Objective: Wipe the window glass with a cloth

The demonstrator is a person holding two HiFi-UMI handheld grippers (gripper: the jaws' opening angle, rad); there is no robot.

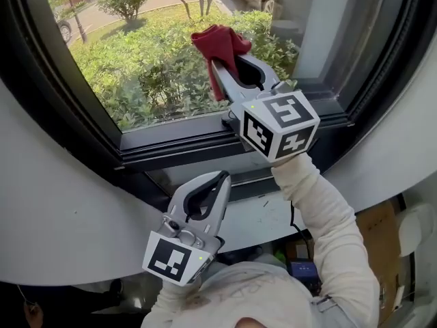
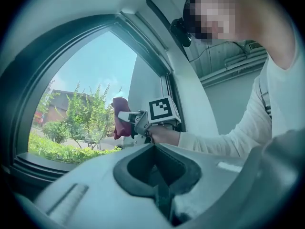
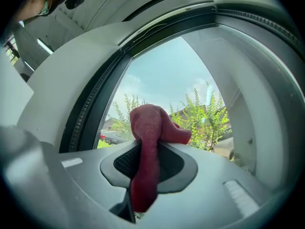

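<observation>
The window glass (image 1: 157,53) looks out on green bushes inside a black frame (image 1: 184,145). My right gripper (image 1: 220,65) reaches up to the pane and is shut on a red cloth (image 1: 220,41), which bunches at its tips against the glass. In the right gripper view the cloth (image 3: 147,147) hangs down through the jaw hollow of the right gripper (image 3: 155,144). My left gripper (image 1: 222,178) is held low, below the frame, shut and with nothing in it. In the left gripper view its grey jaws (image 2: 153,149) meet, and the right gripper (image 2: 125,117) holds the cloth (image 2: 119,123) further off.
A white wall (image 1: 61,210) curves around the window. A white sill (image 1: 270,217) runs below the frame. A cardboard box (image 1: 379,234) and a dark cable (image 1: 295,227) sit low right. The window's right post (image 1: 328,33) stands close beside the cloth.
</observation>
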